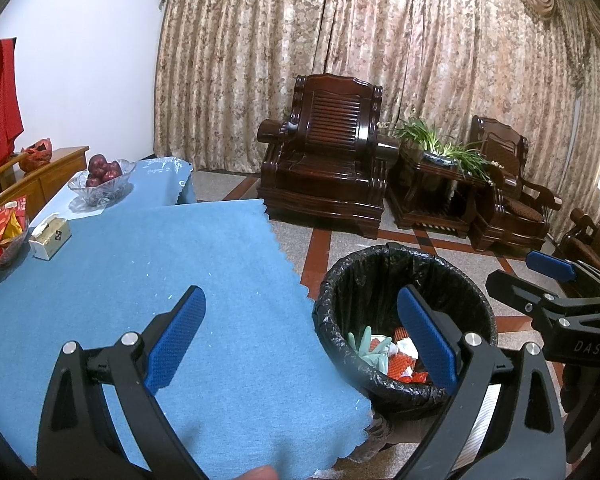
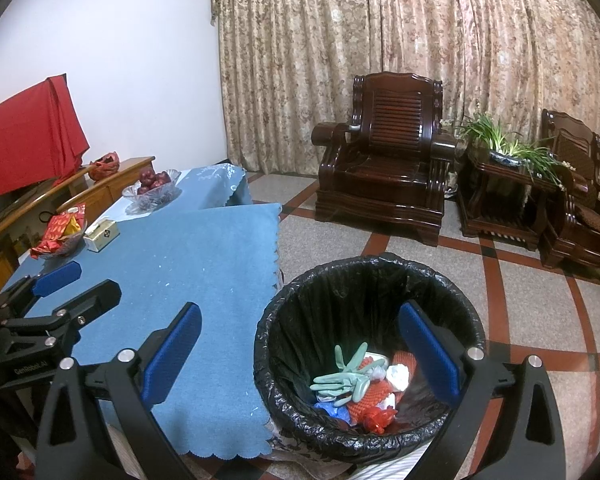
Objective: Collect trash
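Observation:
A bin lined with a black bag (image 1: 340, 280) (image 2: 292, 304) stands on the floor beside the table's right edge. Inside lie a pale green glove (image 2: 344, 376) (image 1: 370, 350), red wrappers (image 2: 374, 400) and white crumpled paper (image 2: 398, 374). My left gripper (image 1: 302, 338) is open and empty, over the table's near right corner and the bin. My right gripper (image 2: 300, 354) is open and empty, above the bin's near side. Each gripper shows in the other's view: the right one (image 1: 540, 276), the left one (image 2: 76, 280).
A blue cloth covers the table (image 1: 160, 264) (image 2: 204, 264). On it at the far left: a glass bowl of red snack packets (image 2: 60, 232), a tissue box (image 1: 50, 236) (image 2: 102, 234), a glass bowl of apples (image 1: 102, 178) (image 2: 152, 188). Dark wooden armchairs (image 1: 324, 160) and a plant table (image 2: 504, 184) stand behind.

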Motion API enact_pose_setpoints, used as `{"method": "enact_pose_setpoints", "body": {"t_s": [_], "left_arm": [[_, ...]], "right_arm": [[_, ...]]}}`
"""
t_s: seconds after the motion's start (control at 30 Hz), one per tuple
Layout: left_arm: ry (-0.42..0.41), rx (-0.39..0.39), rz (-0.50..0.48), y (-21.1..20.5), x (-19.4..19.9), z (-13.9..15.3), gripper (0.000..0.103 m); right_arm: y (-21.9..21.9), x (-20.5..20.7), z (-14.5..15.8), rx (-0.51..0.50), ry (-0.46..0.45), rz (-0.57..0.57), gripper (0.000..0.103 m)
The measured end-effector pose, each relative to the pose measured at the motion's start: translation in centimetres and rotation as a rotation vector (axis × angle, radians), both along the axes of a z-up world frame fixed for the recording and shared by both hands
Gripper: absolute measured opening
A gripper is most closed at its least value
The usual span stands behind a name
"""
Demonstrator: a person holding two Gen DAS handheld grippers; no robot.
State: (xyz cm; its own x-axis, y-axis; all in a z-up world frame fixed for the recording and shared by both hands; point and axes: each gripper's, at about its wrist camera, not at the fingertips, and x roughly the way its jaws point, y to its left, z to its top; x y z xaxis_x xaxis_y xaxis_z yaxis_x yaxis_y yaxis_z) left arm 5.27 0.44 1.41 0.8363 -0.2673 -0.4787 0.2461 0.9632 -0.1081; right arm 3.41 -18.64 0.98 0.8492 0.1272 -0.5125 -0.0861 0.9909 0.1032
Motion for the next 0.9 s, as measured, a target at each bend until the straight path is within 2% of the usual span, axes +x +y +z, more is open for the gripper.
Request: {"method": "enact_pose_setpoints", "body": {"t_s": [0.9], "left_arm": [[0.004, 0.003, -0.001, 0.06, 0.15, 0.22, 0.094]], "right_arm": [[0.03, 0.09, 0.07, 0.001, 0.004, 0.000, 0.097]]}}
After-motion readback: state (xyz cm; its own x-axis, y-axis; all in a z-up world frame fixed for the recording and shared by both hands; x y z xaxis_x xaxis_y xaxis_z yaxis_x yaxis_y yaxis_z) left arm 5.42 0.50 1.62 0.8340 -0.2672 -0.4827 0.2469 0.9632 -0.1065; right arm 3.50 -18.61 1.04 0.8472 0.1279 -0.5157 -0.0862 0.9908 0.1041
